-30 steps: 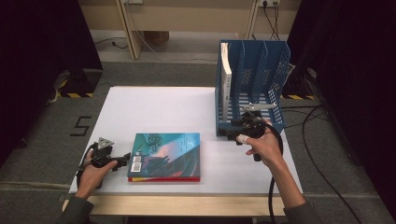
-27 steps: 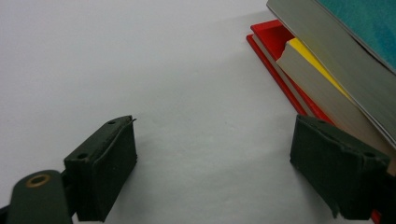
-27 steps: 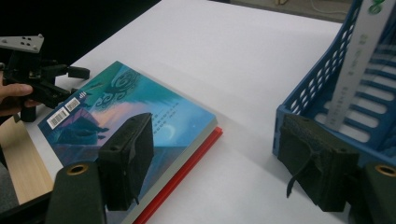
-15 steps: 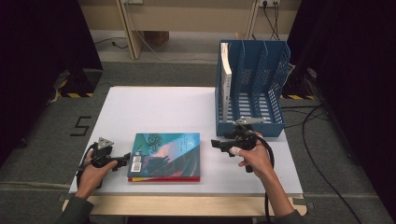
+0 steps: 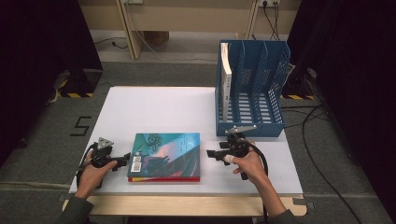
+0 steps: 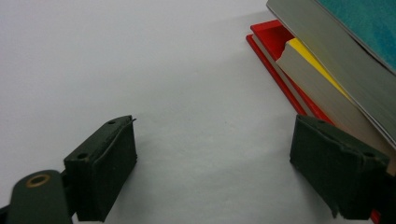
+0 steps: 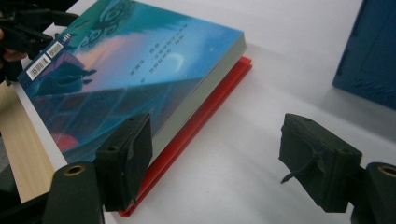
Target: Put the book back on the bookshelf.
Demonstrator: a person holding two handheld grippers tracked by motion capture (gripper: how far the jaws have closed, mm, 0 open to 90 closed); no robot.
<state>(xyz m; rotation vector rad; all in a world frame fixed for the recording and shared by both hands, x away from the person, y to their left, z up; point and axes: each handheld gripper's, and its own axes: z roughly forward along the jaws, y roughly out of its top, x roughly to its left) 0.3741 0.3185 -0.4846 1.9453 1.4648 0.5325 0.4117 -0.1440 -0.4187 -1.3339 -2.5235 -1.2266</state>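
Low in the high view, the left gripper [image 5: 122, 160] sat at lower left on the white table [image 5: 159, 107], jaws wide w/ nothing between them, tips just beside the left edge of the book stack. In the left gripper view the jaws stood well apart over bare table, and the stack's corner showed at upper right: a red book [image 6: 273, 44] at the bottom, a yellow-covered one [image 6: 310, 58] above it, the teal book [image 6: 364, 23] on top.

The right gripper [image 5: 212, 153] lay right of centre, low in the high view, jaws also wide & empty, pointing at the stack's right edge. In the right gripper view its left jaw stood in front of the page edge of the teal book [image 7: 135, 70]; whether it touched, can't tell. The red book [image 7: 205, 116] stuck out beneath.

The teal book [image 5: 166, 154] lay flat at lower centre of the high view, cover up, barcode at its left.

Farther back, upper right, the blue file rack [image 5: 254, 88] stood at the table's right side, w/ a white book [image 5: 226, 77] upright in its leftmost slot.
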